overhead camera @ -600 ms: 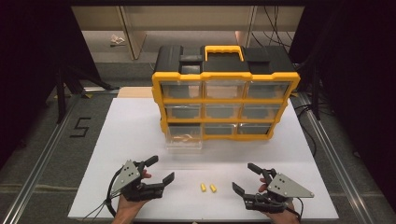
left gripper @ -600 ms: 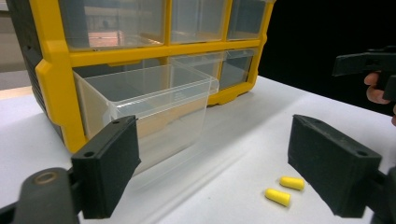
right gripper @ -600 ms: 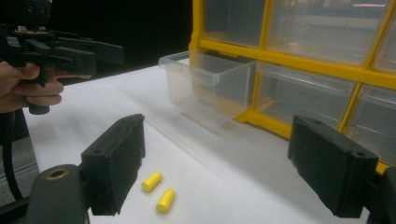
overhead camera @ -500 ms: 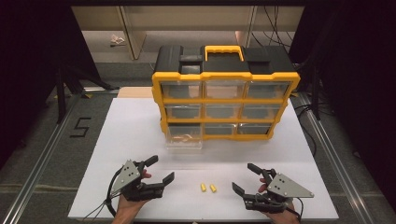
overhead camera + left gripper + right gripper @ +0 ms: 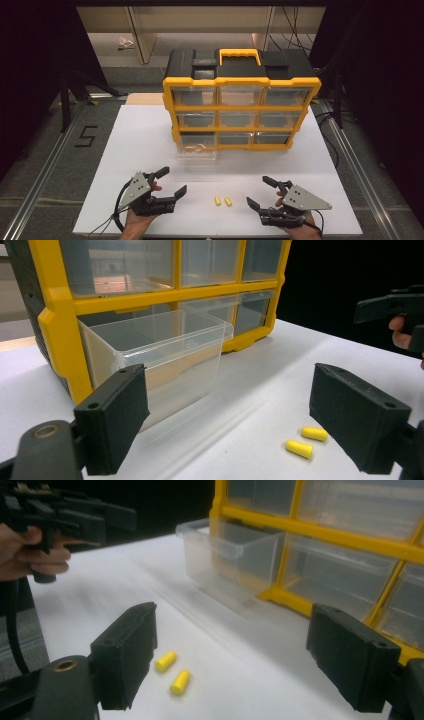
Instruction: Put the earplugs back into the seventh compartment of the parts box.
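Holding both tools low at the near edge of the white table (image 5: 150, 140), I judge this the pause ahead of the pick: two yellow earplugs (image 5: 222, 201) lie between my hands, touching nothing, with the clear drawer (image 5: 197, 150) pulled out of the organizer (image 5: 240, 100) at twelve o'clock from them. My left gripper (image 5: 170, 182) sits at nine o'clock of the plugs, its jaws spread wide and empty; my right gripper (image 5: 261, 192) sits at three o'clock, its jaws likewise spread as wide as they go, nothing between them. Next, I think, one tool must come over a plug, straddle it along its short axis and pinch gently, since soft foam rolls and squashes, then carry it to the open drawer. Against the earlier frames nothing has shifted: hands, plugs and drawer lie as before.
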